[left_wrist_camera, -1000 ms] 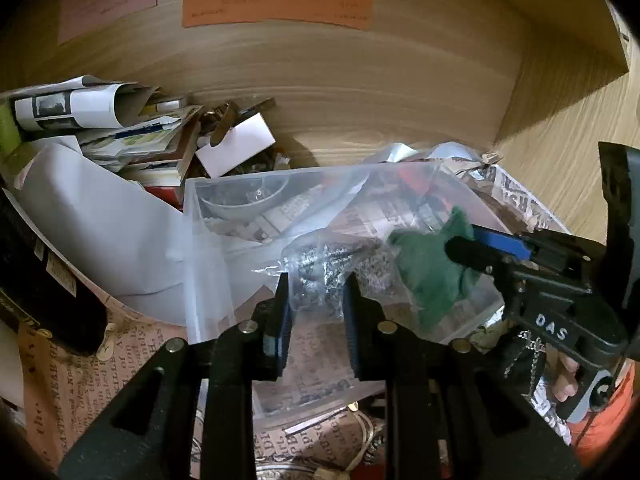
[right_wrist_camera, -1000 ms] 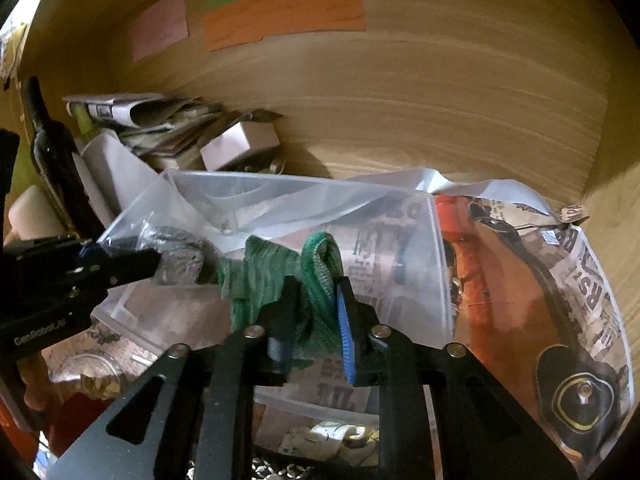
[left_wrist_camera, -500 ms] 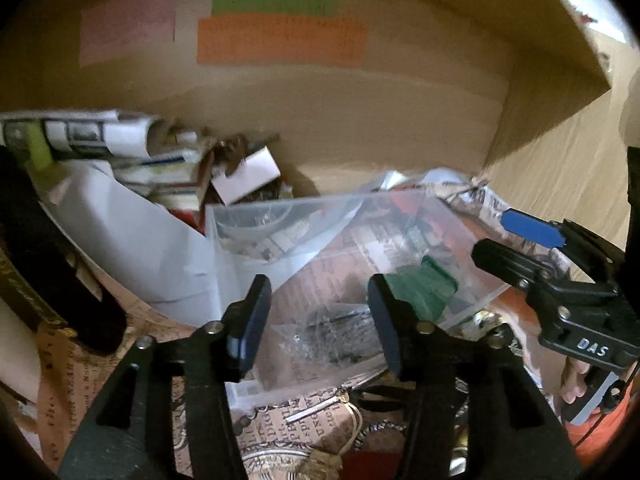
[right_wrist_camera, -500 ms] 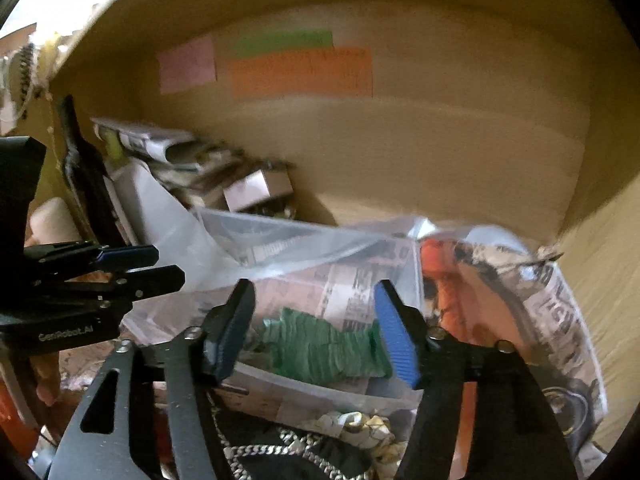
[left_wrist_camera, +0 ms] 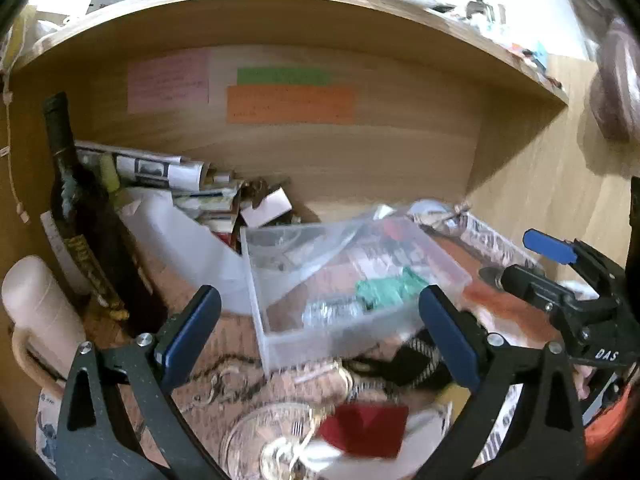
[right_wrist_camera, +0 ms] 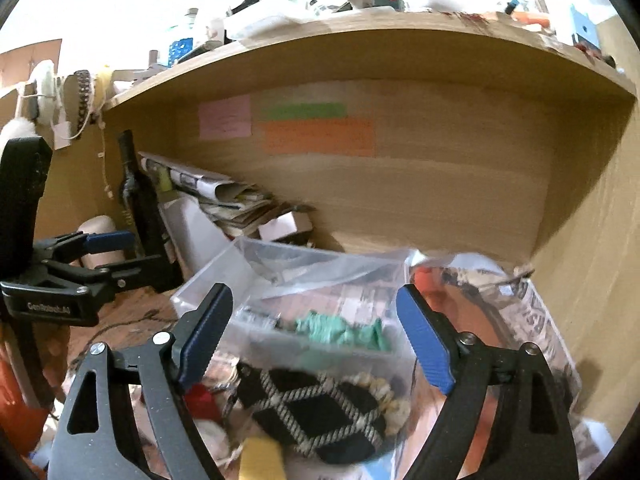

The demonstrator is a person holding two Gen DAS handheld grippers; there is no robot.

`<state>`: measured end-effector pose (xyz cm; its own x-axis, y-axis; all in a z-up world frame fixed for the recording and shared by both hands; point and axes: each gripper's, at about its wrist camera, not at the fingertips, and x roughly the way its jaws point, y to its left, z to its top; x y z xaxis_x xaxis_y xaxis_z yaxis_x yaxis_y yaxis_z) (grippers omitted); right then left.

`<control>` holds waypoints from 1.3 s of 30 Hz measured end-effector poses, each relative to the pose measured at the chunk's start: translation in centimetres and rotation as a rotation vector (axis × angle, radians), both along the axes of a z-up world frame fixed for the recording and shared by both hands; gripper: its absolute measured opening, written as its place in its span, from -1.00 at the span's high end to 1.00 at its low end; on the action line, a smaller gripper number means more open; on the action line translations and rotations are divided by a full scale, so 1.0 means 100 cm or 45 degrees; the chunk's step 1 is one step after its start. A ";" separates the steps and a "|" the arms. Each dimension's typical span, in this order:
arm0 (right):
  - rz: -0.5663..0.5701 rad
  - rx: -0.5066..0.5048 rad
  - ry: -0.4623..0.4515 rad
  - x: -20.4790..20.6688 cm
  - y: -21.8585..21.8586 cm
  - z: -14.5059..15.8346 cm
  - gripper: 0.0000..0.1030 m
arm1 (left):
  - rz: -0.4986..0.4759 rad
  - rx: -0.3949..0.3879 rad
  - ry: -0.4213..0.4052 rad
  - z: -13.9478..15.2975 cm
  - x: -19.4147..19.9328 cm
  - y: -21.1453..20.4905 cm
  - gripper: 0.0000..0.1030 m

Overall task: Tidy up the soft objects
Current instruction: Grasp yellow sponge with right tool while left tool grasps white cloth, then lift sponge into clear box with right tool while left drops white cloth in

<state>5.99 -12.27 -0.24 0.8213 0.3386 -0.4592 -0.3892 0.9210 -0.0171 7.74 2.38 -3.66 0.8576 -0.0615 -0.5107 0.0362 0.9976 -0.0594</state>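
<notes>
A green soft cloth (left_wrist_camera: 386,289) lies inside a clear plastic box (left_wrist_camera: 280,342) on the shelf floor; both also show in the right wrist view, the cloth (right_wrist_camera: 340,328) and the box (right_wrist_camera: 208,276). A silvery crinkled bag (left_wrist_camera: 332,312) lies beside the cloth in the box. My left gripper (left_wrist_camera: 320,336) is open and empty, in front of the box. My right gripper (right_wrist_camera: 312,336) is open and empty, just in front of the box. A black pouch with white diamond lines (right_wrist_camera: 320,408) lies below it.
A dark bottle (left_wrist_camera: 80,220) and a cream roll (left_wrist_camera: 36,316) stand at the left. Papers and magazines (left_wrist_camera: 160,184) are piled at the back left. Newspaper (right_wrist_camera: 532,320) covers the right floor. A red card (left_wrist_camera: 364,428) and chains lie in front. A shelf board (left_wrist_camera: 280,12) is overhead.
My right gripper let go of the green cloth, which now lies in the box. Both grippers opened wide and pulled back and up from the box.
</notes>
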 end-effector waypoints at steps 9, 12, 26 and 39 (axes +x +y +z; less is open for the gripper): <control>-0.003 0.019 0.167 -0.028 -0.005 -0.044 -0.60 | 0.003 0.016 0.151 -0.044 -0.032 -0.008 -0.97; -0.007 0.015 0.230 -0.034 -0.004 -0.062 -0.60 | -0.006 0.017 0.216 -0.063 -0.038 -0.012 -0.97; 0.031 0.011 0.463 -0.039 0.001 -0.115 0.11 | -0.057 -0.092 0.404 -0.121 -0.038 -0.021 -0.97; 0.041 0.035 0.360 -0.046 -0.003 -0.093 0.37 | -0.151 -0.074 0.339 -0.095 -0.045 -0.024 0.37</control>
<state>1.35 -12.56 -9.52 0.6504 0.3782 -0.6588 -0.4042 0.9066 0.1214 3.22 -0.04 -13.18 0.6788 -0.1893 -0.7095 0.1279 0.9819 -0.1396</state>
